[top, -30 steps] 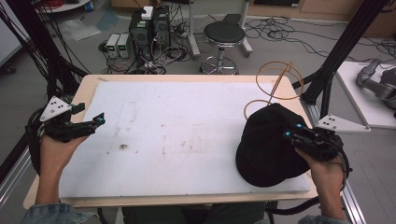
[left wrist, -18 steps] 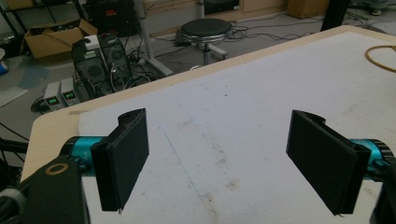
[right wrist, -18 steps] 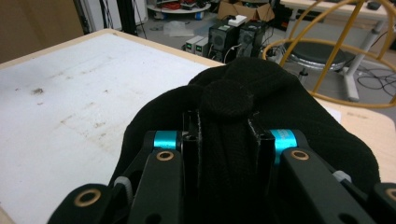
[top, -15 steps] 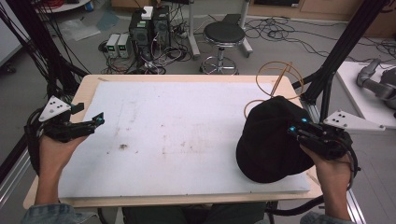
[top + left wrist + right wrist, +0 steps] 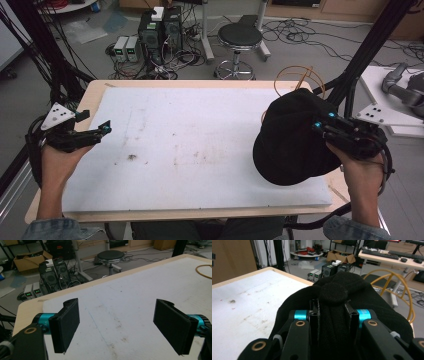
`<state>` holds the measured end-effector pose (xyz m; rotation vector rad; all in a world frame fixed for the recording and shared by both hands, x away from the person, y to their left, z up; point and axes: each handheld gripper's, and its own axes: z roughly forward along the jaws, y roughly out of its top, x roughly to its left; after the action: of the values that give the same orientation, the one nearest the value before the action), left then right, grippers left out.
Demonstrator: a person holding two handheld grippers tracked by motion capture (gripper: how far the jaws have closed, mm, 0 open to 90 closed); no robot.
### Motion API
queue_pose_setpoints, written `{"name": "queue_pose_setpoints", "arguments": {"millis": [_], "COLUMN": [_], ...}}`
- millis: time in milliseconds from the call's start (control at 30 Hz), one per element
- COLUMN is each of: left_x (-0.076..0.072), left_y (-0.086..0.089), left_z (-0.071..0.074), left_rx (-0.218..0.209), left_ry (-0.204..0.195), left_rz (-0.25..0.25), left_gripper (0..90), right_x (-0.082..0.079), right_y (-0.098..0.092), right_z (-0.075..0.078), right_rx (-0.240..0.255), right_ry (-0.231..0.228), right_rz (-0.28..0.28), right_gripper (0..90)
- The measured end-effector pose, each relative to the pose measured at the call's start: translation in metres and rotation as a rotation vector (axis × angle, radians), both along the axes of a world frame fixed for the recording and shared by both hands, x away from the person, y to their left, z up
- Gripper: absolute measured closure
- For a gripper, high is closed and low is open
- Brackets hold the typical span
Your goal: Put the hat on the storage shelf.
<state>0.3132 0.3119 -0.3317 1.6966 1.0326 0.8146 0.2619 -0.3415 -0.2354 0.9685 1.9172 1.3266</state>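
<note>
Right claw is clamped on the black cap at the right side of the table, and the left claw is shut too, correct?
Not quite. The left claw is open, its jaws wide apart over bare table in the left gripper view. The right claw is indeed clamped on the black cap.

black cap pinched at the table's right edge

the right gripper is clamped on the crown of a black cap over the right end of the white table. the left gripper hovers with nothing in it over the left edge. an orange cable loop lies beyond the cap.
</note>
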Motion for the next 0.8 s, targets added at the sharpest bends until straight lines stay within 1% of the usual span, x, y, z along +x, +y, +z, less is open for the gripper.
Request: {"name": "queue_pose_setpoints", "arguments": {"millis": [100, 300, 433, 600, 700, 733, 800], "left_x": [0.0, 0.001, 0.001, 0.0, 0.0, 0.0, 0.001], "left_y": [0.0, -0.001, 0.0, 0.001, 0.0, 0.0, 0.0], "left_z": [0.0, -0.001, 0.0, 0.0, 0.0, 0.0, -0.001], "left_rx": [-0.005, -0.003, -0.004, -0.006, -0.004, -0.004, -0.007], "left_ry": [0.0, 0.002, -0.002, -0.001, -0.003, -0.003, -0.002], "left_rz": [0.001, 0.003, 0.003, 0.005, 0.003, 0.003, 0.002], "left_gripper": [21.4, 21.4, 21.4, 21.4, 21.4, 21.4, 21.4], "right_x": [0.003, 0.011, 0.017, 0.025, 0.032, 0.035, 0.04], "right_y": [0.0, -0.001, -0.001, -0.002, -0.002, -0.002, -0.004], "right_z": [0.006, 0.022, 0.033, 0.042, 0.047, 0.048, 0.05], "right_rx": [0.009, 0.005, 0.005, 0.017, 0.025, 0.029, 0.027], "right_ry": [-0.004, -0.018, -0.035, -0.057, -0.058, -0.053, -0.05], "right_rz": [0.0, -0.015, -0.023, -0.03, -0.036, -0.041, -0.043], "right_gripper": [73.4, 73.3, 73.3, 73.3, 73.3, 73.3, 73.2]}}
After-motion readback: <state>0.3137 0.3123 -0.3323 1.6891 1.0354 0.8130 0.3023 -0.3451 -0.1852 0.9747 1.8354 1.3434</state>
